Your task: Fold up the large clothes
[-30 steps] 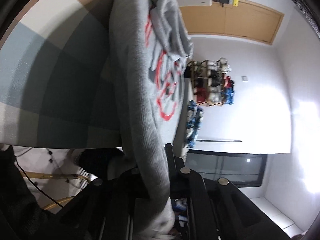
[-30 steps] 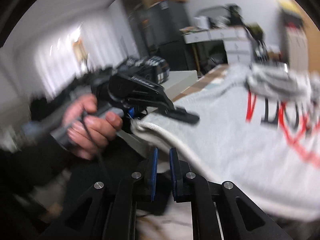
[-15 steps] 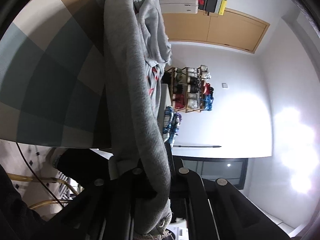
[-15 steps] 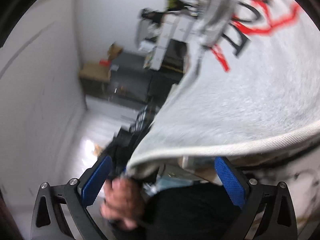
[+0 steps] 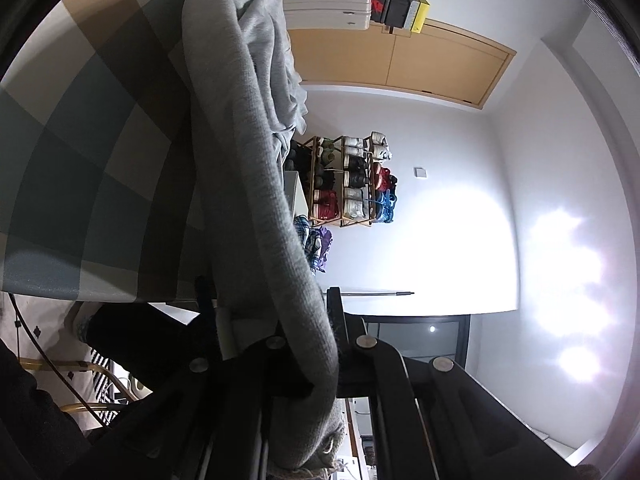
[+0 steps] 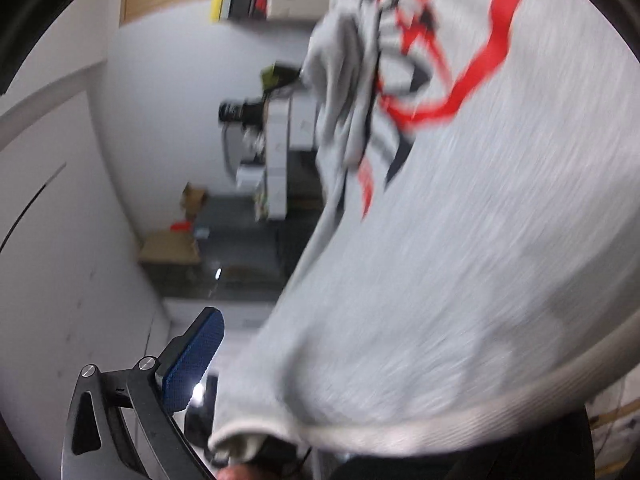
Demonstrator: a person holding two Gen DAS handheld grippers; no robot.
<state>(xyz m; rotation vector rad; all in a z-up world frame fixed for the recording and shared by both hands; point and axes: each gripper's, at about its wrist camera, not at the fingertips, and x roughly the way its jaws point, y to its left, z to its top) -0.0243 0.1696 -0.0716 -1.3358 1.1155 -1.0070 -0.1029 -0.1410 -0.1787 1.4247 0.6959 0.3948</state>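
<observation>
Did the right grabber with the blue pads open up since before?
Yes. The right gripper has just been opening: its blue pads, nearly touching before, now stand wide apart against the grey printed sweatshirt.

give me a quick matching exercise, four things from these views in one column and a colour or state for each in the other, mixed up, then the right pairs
Things:
1. left gripper
2. right gripper
3. sweatshirt
4. cupboard doors

Colour or state:
A. light wood
B. open, with blue pads
C. grey with a red and black print
D. shut on a fold of grey cloth

Pairs: 1-D, 2-B, 3-C, 4-A
</observation>
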